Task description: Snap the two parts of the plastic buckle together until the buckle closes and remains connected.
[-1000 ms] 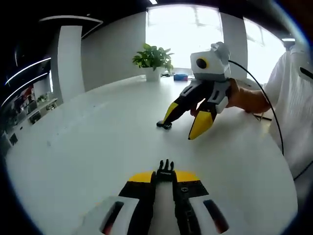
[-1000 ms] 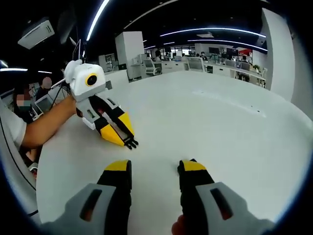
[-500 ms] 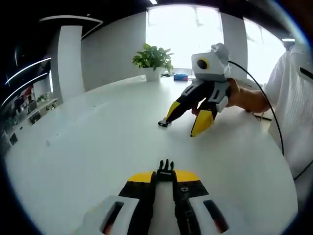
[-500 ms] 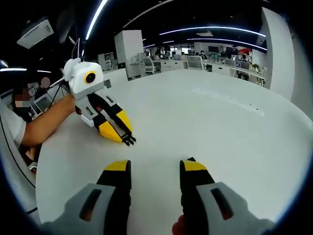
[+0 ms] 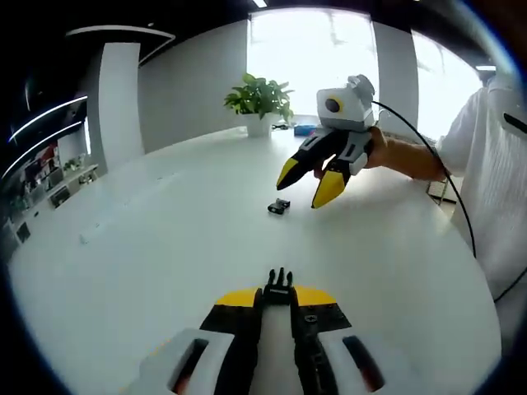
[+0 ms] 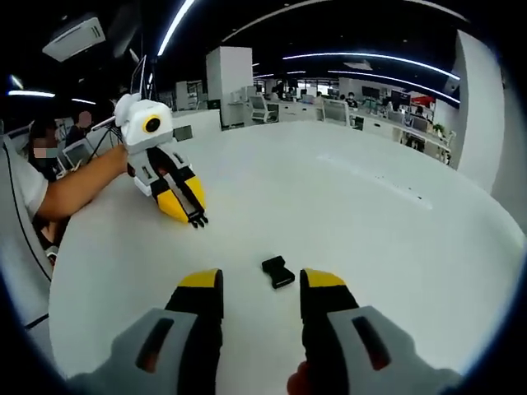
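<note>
Gripping pronged buckle half, left gripper; socket half loose

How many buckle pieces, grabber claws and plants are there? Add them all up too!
Buckle pieces: 2, one lying on the table and one pinched in the left gripper
Grippers: 2, left and right
Potted plants: 1
Total: 5

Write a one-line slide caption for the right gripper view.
Open right gripper hovers over a loose black buckle half on the white table, while the left gripper holds the other half.
</note>
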Motion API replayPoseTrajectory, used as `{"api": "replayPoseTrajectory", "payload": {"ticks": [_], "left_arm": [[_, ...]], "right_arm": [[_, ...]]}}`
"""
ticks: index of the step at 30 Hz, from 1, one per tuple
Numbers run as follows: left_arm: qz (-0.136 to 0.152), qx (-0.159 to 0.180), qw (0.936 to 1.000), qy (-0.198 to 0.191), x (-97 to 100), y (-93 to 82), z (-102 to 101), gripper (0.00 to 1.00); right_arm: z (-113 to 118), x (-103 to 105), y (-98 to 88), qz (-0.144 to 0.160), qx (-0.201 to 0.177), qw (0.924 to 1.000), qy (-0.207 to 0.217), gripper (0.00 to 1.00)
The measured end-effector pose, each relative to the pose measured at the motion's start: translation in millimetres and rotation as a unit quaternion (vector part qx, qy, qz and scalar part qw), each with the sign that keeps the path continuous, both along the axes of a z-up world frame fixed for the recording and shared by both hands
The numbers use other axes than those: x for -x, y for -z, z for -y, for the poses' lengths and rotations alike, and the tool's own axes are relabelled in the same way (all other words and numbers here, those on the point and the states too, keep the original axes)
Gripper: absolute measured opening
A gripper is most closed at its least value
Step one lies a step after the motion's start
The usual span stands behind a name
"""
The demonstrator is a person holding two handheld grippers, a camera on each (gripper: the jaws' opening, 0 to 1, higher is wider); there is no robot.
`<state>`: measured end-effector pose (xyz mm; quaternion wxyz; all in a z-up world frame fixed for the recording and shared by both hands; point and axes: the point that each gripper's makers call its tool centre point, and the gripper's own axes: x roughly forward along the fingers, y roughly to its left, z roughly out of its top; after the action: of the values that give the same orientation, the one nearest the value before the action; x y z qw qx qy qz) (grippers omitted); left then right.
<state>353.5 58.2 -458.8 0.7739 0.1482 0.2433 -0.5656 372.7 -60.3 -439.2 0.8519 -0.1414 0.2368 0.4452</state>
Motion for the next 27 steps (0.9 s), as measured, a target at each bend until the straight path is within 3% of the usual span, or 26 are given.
{"api": "replayPoseTrajectory", "payload": {"ticks": [15,27], "left_arm": [[-0.002,-0.003,1.0,-0.001,-4.1,0.3,-2,0.13],[-0.003,-0.002,1.0,-0.001,-5.0,-0.5,-2,0.13]], "right_arm": [[5,-7,1.2,-0.017,-0.028,0.999,-0.031,0.34],[10,-18,6.1,-0.005,-0.021,0.9986,-0.048,0.27]]}}
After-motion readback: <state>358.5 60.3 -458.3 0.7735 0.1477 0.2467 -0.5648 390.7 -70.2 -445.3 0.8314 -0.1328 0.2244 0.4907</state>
